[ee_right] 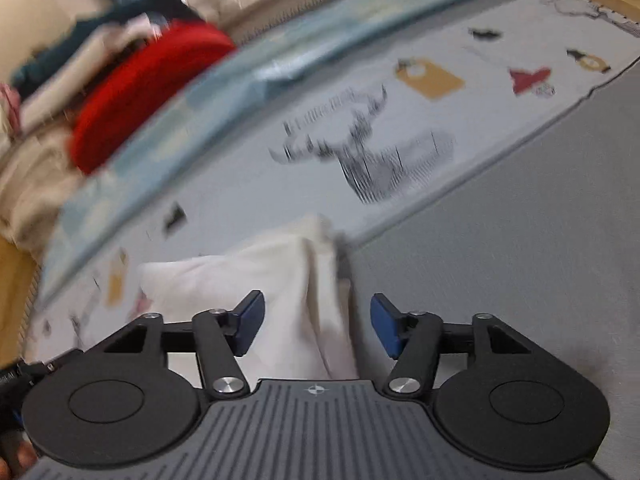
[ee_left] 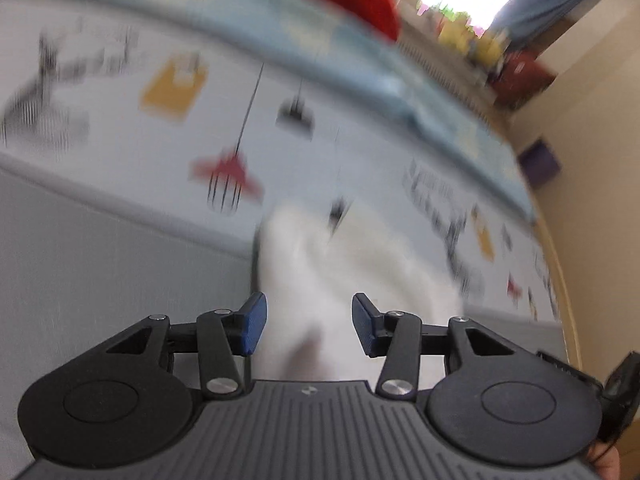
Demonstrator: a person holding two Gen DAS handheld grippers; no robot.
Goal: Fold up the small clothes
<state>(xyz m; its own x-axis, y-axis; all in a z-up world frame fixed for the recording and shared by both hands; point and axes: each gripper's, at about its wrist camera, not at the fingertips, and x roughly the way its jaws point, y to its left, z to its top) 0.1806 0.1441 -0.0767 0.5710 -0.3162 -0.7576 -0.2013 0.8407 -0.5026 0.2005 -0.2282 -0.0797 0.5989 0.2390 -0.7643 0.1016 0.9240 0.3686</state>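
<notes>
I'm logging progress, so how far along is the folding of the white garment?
The small white cloth garment already looks doubled over on the printed grey bedspread. Nothing is in hand: left hand-held gripper and right hand-held gripper are open. The red fabric pile behind seems unfolded.

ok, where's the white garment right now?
In both wrist views the white garment lies on the printed sheet at its grey border, just ahead of both open grippers.

left gripper (ee_left: 309, 326): black arms, blue ribbed pads, silver screws, grey striped base, two round black discs | right gripper (ee_right: 316, 326): same look, small cross mark on base
</notes>
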